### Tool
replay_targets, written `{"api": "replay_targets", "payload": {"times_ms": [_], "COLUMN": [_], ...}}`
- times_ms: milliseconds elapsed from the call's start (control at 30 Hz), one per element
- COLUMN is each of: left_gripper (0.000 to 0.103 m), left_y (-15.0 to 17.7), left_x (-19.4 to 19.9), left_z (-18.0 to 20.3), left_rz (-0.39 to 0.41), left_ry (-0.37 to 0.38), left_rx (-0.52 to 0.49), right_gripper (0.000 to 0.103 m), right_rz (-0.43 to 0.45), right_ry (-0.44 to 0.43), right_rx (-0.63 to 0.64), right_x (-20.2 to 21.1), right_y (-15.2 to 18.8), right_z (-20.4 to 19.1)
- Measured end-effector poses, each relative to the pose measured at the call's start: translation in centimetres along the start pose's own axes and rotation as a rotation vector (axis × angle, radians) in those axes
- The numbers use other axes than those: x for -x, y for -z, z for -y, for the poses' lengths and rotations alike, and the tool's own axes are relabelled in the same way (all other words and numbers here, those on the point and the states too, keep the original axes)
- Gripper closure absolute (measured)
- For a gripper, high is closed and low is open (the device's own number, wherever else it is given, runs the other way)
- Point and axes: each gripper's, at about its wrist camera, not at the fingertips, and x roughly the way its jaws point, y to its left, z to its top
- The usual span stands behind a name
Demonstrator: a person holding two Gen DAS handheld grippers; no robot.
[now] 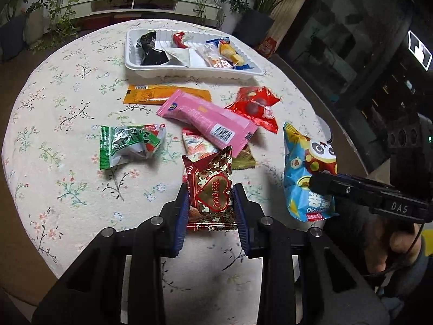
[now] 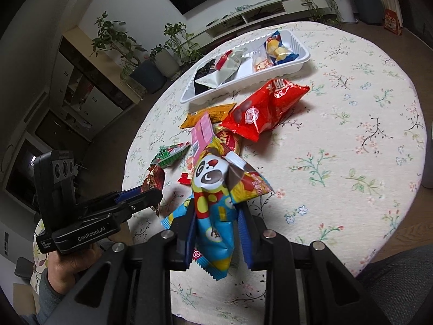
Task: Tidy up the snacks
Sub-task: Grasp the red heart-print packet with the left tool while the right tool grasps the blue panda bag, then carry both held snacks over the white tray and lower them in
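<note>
In the left wrist view my left gripper (image 1: pixel 211 189) is shut on a red-and-gold heart-print snack packet (image 1: pixel 211 197), lifted just above the floral tablecloth. To its right, my right gripper (image 1: pixel 322 180) pinches a blue panda snack bag (image 1: pixel 305 162). The right wrist view shows this panda bag (image 2: pixel 216 189) between the right gripper's (image 2: pixel 216 205) blue pads, hanging clear of the table. The left gripper (image 2: pixel 148 196) with its heart packet (image 2: pixel 155 177) is at the left. A white tray (image 1: pixel 189 70) (image 2: pixel 300 63) holding several snacks lies at the table's far side.
Loose on the round table lie a pink packet (image 1: pixel 208 119), a red bag (image 1: pixel 255 105) (image 2: pixel 265 111), an orange packet (image 1: pixel 151 93) and a green packet (image 1: pixel 130 145) (image 2: pixel 173 154). Potted plants and a low shelf stand beyond the table.
</note>
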Motion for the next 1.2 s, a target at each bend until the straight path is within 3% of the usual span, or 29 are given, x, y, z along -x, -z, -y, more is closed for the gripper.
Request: {"api": "replay_targets", "payload": {"times_ms": [333, 567, 733, 967, 1200], "left_gripper": [0.074, 0.074, 0.074, 0.074, 0.074], "left_y": [-4.2, -11.1, -17.7, -26.1, -29.4], "left_x": [1.3, 2.6, 1.8, -3.6, -9.4], "left_z": [-0.2, 0.0, 0.0, -2.0, -3.5], "left_rz": [0.083, 0.153, 0.169, 0.108, 0.032], "left_ry": [0.010, -0.030, -0.082, -0.142, -0.196], "left_rx": [0.039, -0.005, -0.040, -0.033, -0.030], "right_gripper": [0.073, 0.073, 0.073, 0.073, 0.073], "right_rz": [0.066, 0.161, 0.220, 0.201, 0.102], "right_ry": [0.046, 0.103, 0.128, 0.161, 0.205], "right_rx": [0.008, 0.040, 0.110, 0.235, 0.294], "right_x": [2.7, 5.6, 6.5, 2.7, -4.4], "right_y": [-2.4, -7.9, -12.8, -21.5, -26.3], "right_z": [1.7, 3.1, 2.4, 0.2, -0.4]}}
